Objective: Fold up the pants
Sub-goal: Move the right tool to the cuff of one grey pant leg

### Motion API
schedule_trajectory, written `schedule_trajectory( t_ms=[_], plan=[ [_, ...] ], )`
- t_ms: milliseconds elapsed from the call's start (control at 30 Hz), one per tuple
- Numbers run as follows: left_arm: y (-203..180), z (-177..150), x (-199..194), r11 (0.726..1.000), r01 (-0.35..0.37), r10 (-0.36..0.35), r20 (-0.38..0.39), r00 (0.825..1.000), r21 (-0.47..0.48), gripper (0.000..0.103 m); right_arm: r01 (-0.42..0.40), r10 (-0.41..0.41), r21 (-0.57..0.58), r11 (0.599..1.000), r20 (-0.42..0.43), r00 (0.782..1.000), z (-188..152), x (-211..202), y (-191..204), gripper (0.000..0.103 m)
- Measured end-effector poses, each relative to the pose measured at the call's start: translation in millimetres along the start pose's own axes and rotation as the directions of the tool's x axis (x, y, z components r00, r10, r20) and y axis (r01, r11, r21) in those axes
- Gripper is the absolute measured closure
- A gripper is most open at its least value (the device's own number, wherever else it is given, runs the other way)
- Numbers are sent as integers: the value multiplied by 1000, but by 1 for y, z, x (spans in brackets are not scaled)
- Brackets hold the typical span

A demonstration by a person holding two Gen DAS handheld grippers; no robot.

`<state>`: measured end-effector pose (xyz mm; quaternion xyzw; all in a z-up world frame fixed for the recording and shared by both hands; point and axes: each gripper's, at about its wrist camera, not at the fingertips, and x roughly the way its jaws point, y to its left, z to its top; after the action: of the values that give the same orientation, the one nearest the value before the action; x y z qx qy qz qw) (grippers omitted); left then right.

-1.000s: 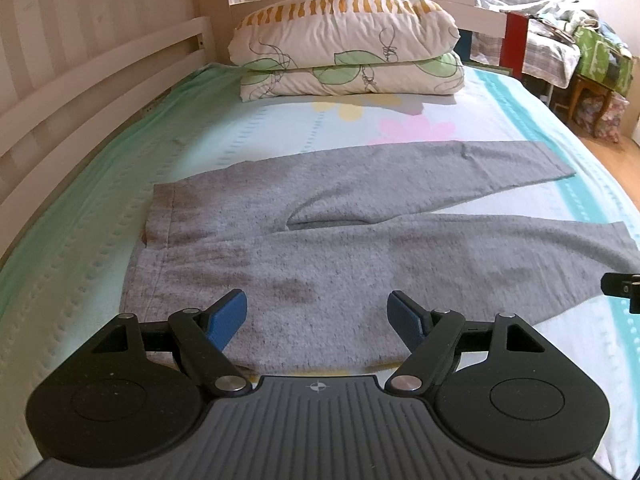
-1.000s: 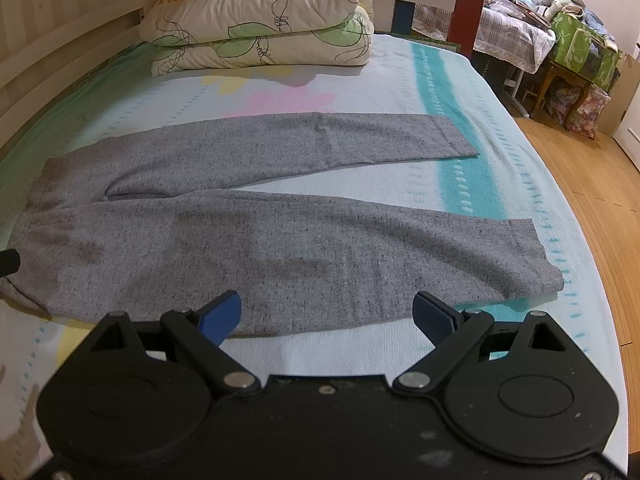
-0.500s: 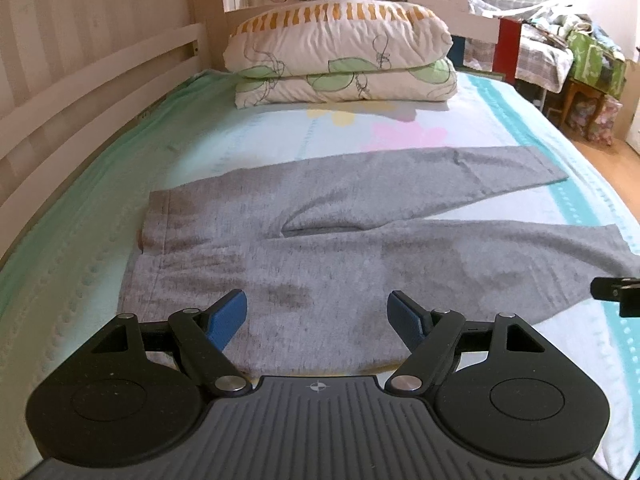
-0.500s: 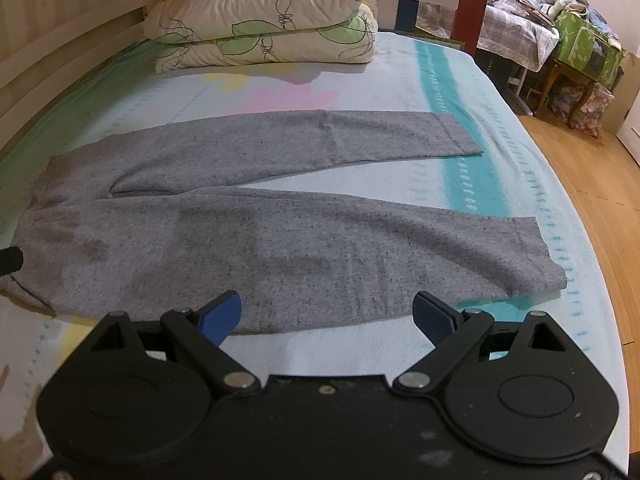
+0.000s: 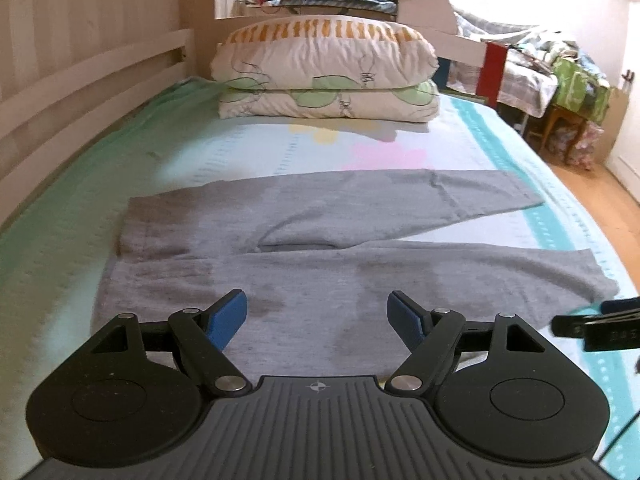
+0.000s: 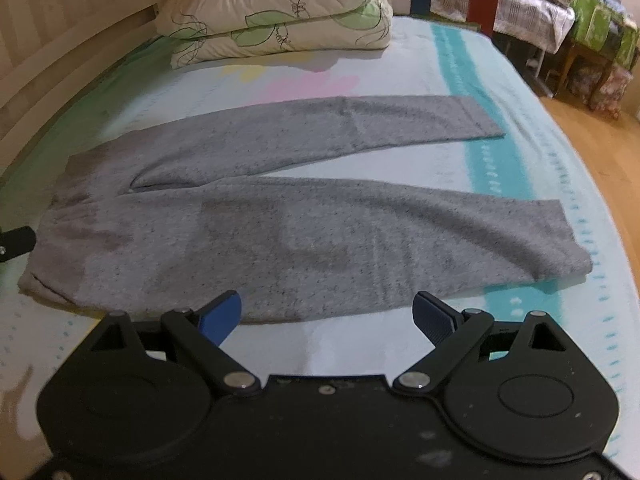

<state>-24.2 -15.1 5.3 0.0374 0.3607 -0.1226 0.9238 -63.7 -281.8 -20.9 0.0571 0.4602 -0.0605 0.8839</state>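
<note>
The grey pants point(image 5: 320, 248) lie flat on the bed point(image 5: 60, 240), spread out and not yet folded, and their long axis runs straight across in front of both tools. The waistband point(image 5: 128, 240) sits over to the left, towards the wooden rail, and the two legs fan out to the right, the far leg point(image 6: 360, 128) angling away towards the pillows point(image 5: 324, 72), the near leg point(image 6: 360, 236) running along the edge closest to us.

The left hand-held gripper point(image 5: 318, 316) hangs above the near edge of the seat, its jaws spread wide with nothing between them. It is plainly the one nearer the waistband. The right hand-held gripper point(image 6: 326, 316) hovers over the near leg further along, jaws also wide apart and empty, and it is the closer one to the cuff point(image 6: 568, 240) out on the right. You can just see the right tool's tip poking into the left camera's view at the far right, so the two are side by side along that near edge.

So the pants lie ahead of and below both tools, lengthwise between them. My guess is the near edge gets picked up at two spots and carried over onto the far leg, the left tool taking the waist end and the right the leg end.
</note>
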Motion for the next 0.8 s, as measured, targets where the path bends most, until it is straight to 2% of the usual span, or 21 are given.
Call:
schedule_trajectory(
  t_ms=[233,367,467,533,667,800],
  plan=[
    [-10,-6,22,996,81,-79,-40,996,42,26,-46,48,37,998,-79,996,-1,25,-4,5],
    [-6,-9,44,997,81,-80,-117,990,5,27,35,-28,46,998,-146,989,2,46,5,5],
    [-4,-12,48,995,94,-97,-151,984,-29,28,39,-28,72,997,-150,988,4,51,14,5],
    [-4,-14,42,997,80,-80,-140,987,-5,28,33,-21,81,996,-145,989,6,48,19,5],
    [-9,-13,22,995,51,-46,-61,997,83,28,52,-46,61,997,-94,995,10,28,28,5],
    [-13,-10,7,995,26,-27,7,1000,101,28,71,-71,24,997,-25,997,12,4,35,5]
  ],
)
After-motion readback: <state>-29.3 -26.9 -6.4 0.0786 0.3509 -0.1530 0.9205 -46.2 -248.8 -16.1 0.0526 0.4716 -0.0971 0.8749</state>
